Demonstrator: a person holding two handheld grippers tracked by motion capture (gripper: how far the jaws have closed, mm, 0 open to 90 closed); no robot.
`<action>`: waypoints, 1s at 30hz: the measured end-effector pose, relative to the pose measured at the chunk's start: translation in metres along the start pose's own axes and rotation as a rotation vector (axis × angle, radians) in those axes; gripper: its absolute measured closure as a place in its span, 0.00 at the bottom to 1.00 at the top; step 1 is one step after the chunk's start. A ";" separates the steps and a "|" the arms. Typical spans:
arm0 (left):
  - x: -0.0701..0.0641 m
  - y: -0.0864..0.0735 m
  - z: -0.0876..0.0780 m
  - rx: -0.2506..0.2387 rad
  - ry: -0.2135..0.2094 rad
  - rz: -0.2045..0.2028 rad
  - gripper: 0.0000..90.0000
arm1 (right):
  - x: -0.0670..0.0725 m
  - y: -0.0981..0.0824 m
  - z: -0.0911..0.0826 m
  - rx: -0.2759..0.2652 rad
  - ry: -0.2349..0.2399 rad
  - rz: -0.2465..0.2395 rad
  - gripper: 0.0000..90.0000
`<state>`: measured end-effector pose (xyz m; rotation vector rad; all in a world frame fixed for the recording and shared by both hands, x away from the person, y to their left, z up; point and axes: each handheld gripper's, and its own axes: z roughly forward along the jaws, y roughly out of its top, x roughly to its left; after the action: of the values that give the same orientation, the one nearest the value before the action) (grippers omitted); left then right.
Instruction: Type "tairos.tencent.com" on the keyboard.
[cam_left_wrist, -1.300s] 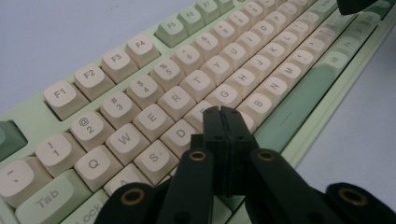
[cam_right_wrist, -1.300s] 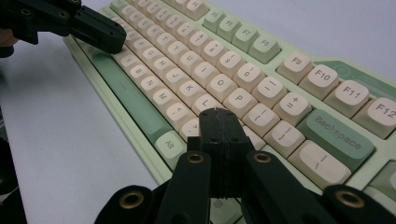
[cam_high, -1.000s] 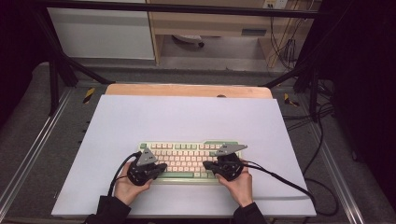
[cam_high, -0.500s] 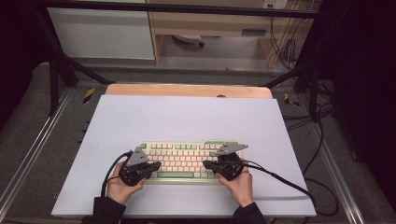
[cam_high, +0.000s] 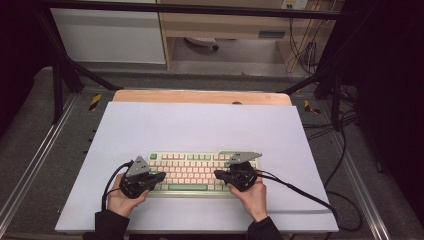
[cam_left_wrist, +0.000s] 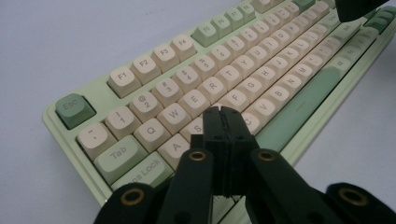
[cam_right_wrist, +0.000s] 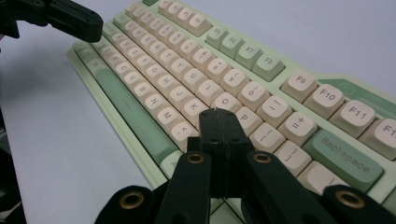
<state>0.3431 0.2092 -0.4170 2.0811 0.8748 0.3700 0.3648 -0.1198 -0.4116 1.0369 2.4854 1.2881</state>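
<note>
A pale green keyboard (cam_high: 200, 172) with cream keys lies on the white mat, near the front. My left gripper (cam_high: 161, 176) is at its left end, jaws shut with nothing between them. In the left gripper view the left gripper (cam_left_wrist: 223, 112) hovers just above the keyboard (cam_left_wrist: 196, 88) near the S and D keys. My right gripper (cam_high: 217, 173) is over the right half, also shut and empty. In the right gripper view the right gripper (cam_right_wrist: 219, 114) hangs over the keyboard (cam_right_wrist: 187, 60) near the L key, with the left gripper (cam_right_wrist: 70, 18) farther off.
The white mat (cam_high: 200, 125) covers most of the table, with a wooden board edge (cam_high: 200, 96) behind it. Black cables (cam_high: 310, 192) trail off to the right from the right gripper. Metal rails (cam_high: 30, 165) run along both sides.
My left gripper has slid a little to the left along the keyboard, toward its left end. The right gripper has stayed where it was. Both stay shut.
</note>
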 end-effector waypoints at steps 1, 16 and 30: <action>0.001 0.000 0.000 -0.001 0.000 -0.002 0.99 | 0.000 0.001 0.001 -0.003 -0.001 -0.003 1.00; 0.009 -0.004 -0.003 -0.003 0.015 -0.019 0.99 | 0.005 0.012 0.024 0.000 -0.011 -0.001 1.00; 0.009 -0.005 -0.002 0.001 0.019 -0.020 0.99 | 0.000 0.015 0.040 0.009 -0.033 0.018 1.00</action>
<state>0.3466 0.2190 -0.4200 2.0710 0.9067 0.3792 0.3897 -0.0879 -0.4246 1.0764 2.4649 1.2555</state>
